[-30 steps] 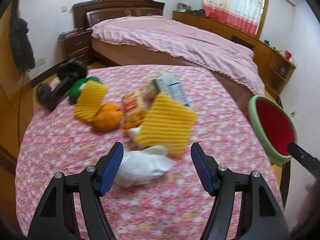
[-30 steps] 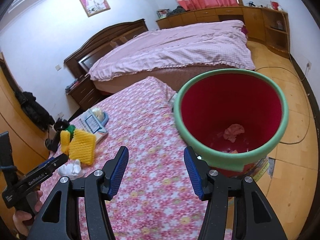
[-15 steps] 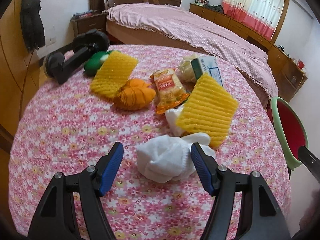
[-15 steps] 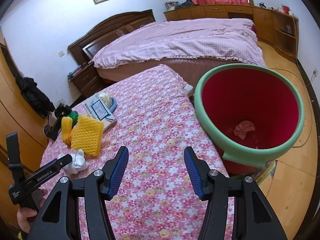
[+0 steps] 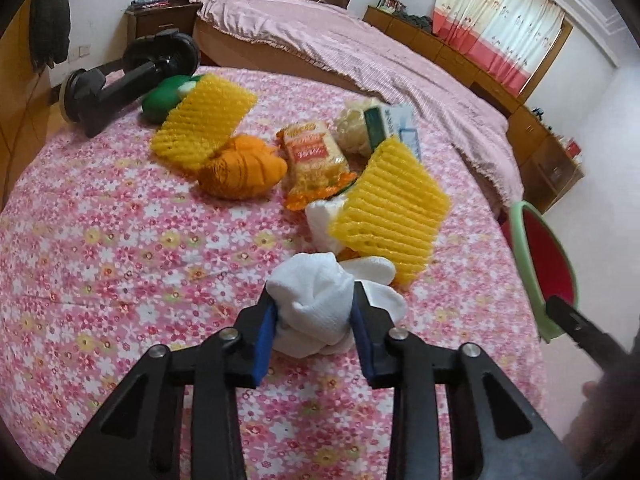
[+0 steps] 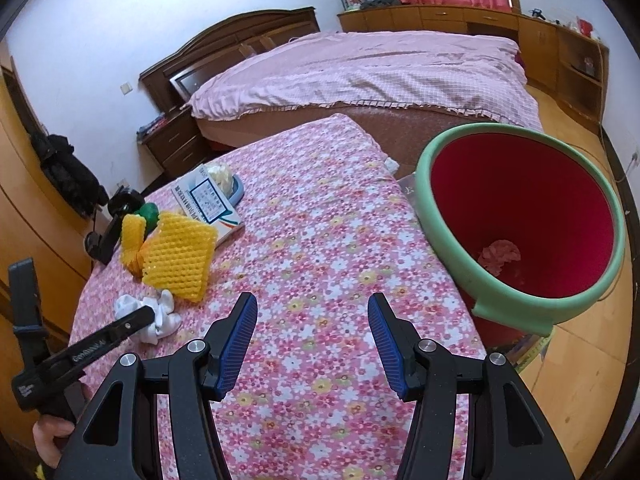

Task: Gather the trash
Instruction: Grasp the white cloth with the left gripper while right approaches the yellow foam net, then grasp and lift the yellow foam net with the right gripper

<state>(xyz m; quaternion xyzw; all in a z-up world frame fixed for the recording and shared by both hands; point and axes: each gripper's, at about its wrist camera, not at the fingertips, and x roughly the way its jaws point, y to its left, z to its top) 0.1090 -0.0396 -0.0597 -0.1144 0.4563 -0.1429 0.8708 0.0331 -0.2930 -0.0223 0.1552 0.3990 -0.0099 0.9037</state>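
My left gripper [image 5: 314, 322] is shut on a crumpled white tissue wad [image 5: 316, 300] on the flowered tablecloth [image 5: 120, 248]; it also shows in the right wrist view [image 6: 154, 314]. Behind it lie a yellow foam net [image 5: 390, 210], a snack packet [image 5: 314, 156], an orange ball of wrapping [image 5: 244, 170] and a second yellow net [image 5: 202, 118]. My right gripper [image 6: 312, 330] is open and empty above the table, left of the red bin with a green rim [image 6: 520, 216], which holds a pink scrap [image 6: 500, 256].
A box with a booklet [image 6: 208, 200] and a pale crumpled thing [image 5: 352, 130] sit at the table's far side. A green object [image 5: 166, 92] and a black stand [image 5: 120, 76] lie at the far left. The bed [image 6: 360, 72] stands beyond.
My left gripper has moved forward over the white tissue wad and closed on it. The right gripper has drawn back a little from the bin and stays open.
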